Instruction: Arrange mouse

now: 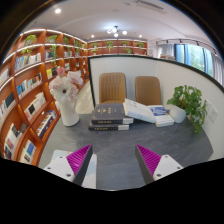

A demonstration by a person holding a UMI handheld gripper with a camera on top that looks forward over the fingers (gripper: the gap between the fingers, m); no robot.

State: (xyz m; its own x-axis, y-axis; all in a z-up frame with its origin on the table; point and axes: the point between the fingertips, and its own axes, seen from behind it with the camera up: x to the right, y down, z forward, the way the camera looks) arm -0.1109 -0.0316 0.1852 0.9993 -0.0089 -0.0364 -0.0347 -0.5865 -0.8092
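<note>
Above grey surface [120, 150]: gripper [114, 160] spread wide, nothing between magenta pads [82, 158]. Beyond fingers, stack of dark books [110, 116], touching open book [150, 113] on its right. White mouse [176, 113] just right of open book, near potted plant [190, 103]. White vase [68, 100] left of stack. Two chairs [113, 87] behind; bookshelves [30, 90] along left wall.

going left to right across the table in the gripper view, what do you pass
white vase → dark books → white books → plant. The hand-held gripper is open, nearer than all of these, with nothing between its fingers.
</note>
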